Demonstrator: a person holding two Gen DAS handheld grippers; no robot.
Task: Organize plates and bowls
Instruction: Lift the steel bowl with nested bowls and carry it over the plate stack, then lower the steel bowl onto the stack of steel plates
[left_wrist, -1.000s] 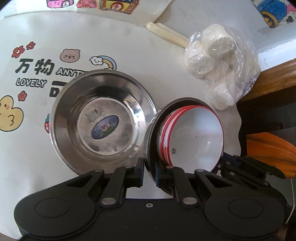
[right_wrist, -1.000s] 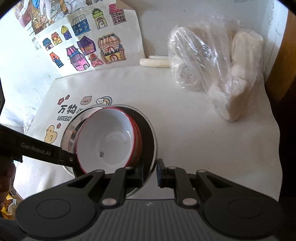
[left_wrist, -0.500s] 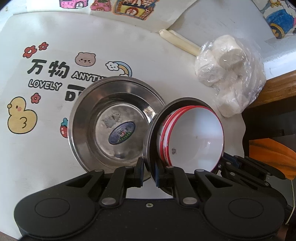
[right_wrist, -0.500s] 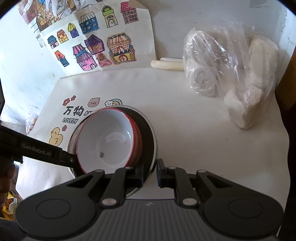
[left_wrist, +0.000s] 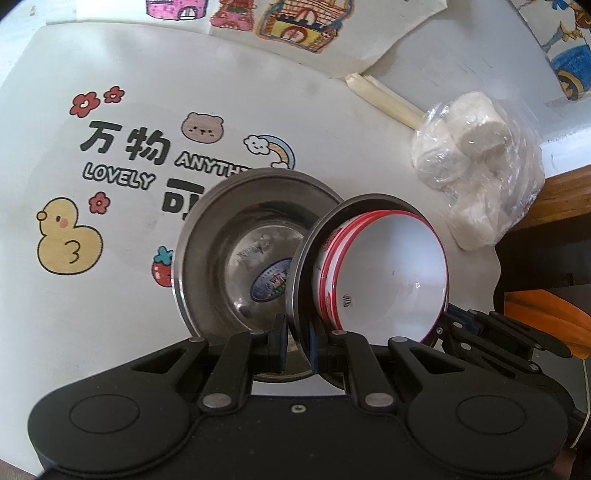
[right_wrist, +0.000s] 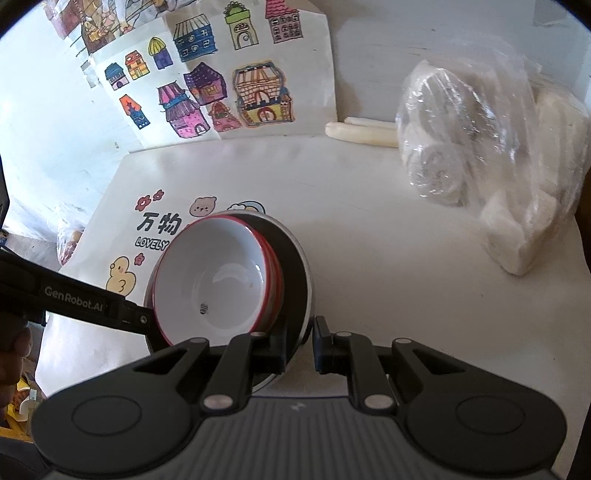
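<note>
My left gripper (left_wrist: 297, 345) is shut on the rim of a steel bowl (left_wrist: 303, 266) that carries stacked white bowls with red rims (left_wrist: 391, 273). The stack is lifted and tilted. My right gripper (right_wrist: 300, 343) is shut on the opposite rim of the same steel bowl (right_wrist: 297, 280); the white bowls (right_wrist: 218, 280) show there too. A second steel bowl (left_wrist: 236, 258) with a blue sticker lies on the table mat, to the left of and below the held stack. The left gripper's arm (right_wrist: 74, 301) reaches in from the left in the right wrist view.
A white mat with cartoon prints (left_wrist: 110, 166) covers the table. A clear bag of white lumps (left_wrist: 476, 173) lies at the right, also seen in the right wrist view (right_wrist: 491, 158). Pale sticks (right_wrist: 360, 131) lie by the wall. Coloured house drawings (right_wrist: 221, 88) lean at the back.
Both grippers have pulled back and up with the held stack, so the table looks farther. The steel bowl on the mat has slid to the right in the left wrist view, behind the stack.
</note>
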